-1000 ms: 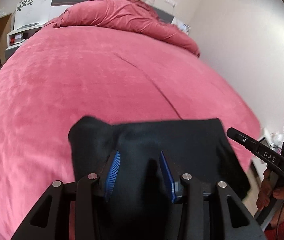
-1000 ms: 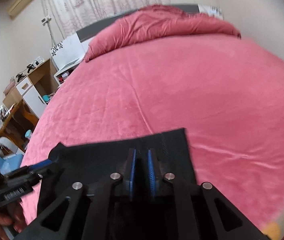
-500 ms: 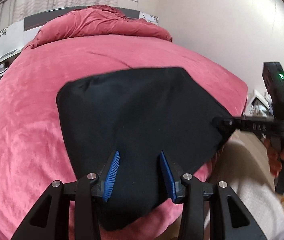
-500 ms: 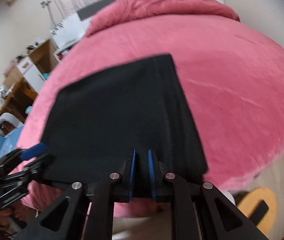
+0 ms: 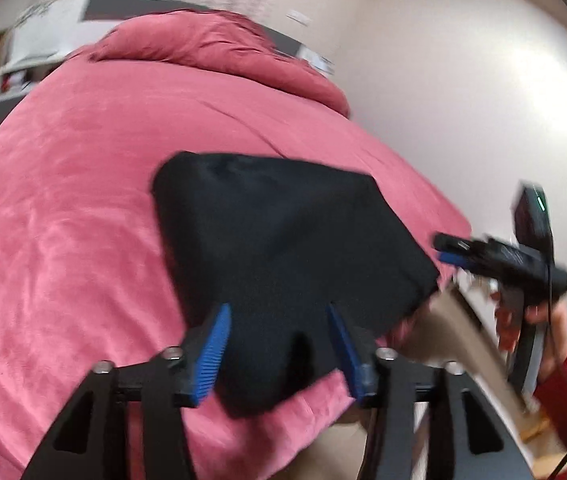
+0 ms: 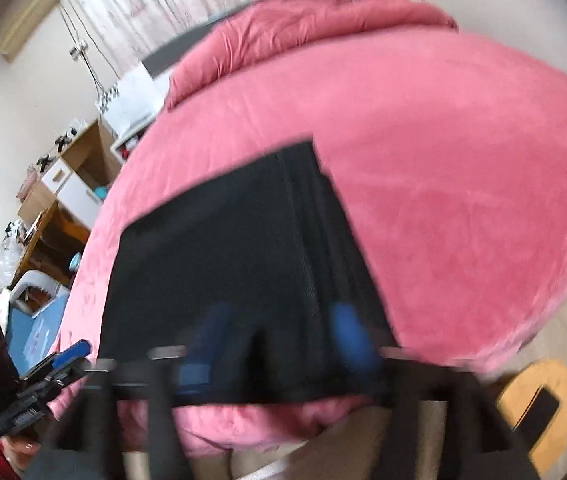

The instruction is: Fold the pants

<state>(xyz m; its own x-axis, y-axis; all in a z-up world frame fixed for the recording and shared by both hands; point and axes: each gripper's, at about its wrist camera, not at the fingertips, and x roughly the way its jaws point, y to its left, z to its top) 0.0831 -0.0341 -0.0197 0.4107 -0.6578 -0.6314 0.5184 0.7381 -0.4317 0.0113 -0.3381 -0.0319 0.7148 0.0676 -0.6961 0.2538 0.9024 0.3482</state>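
The black pants (image 5: 279, 240) lie folded into a flat rectangle near the front edge of the pink bed (image 5: 83, 200). They also show in the right wrist view (image 6: 235, 264). My left gripper (image 5: 279, 348) is open and empty, just above the near edge of the pants. My right gripper (image 6: 283, 340) is open, blurred by motion, over the near edge of the pants. It also shows in the left wrist view (image 5: 455, 252), just off the right corner of the pants.
A bunched pink duvet (image 5: 211, 48) lies at the head of the bed. A white wall (image 5: 463, 80) runs along the right side. Wooden shelves and a desk (image 6: 63, 184) stand to the left. A round yellow object (image 6: 539, 404) lies on the floor.
My right gripper has opened and let go of the pants. Both grippers have pulled back toward the bed's front edge. The pants lie flat.
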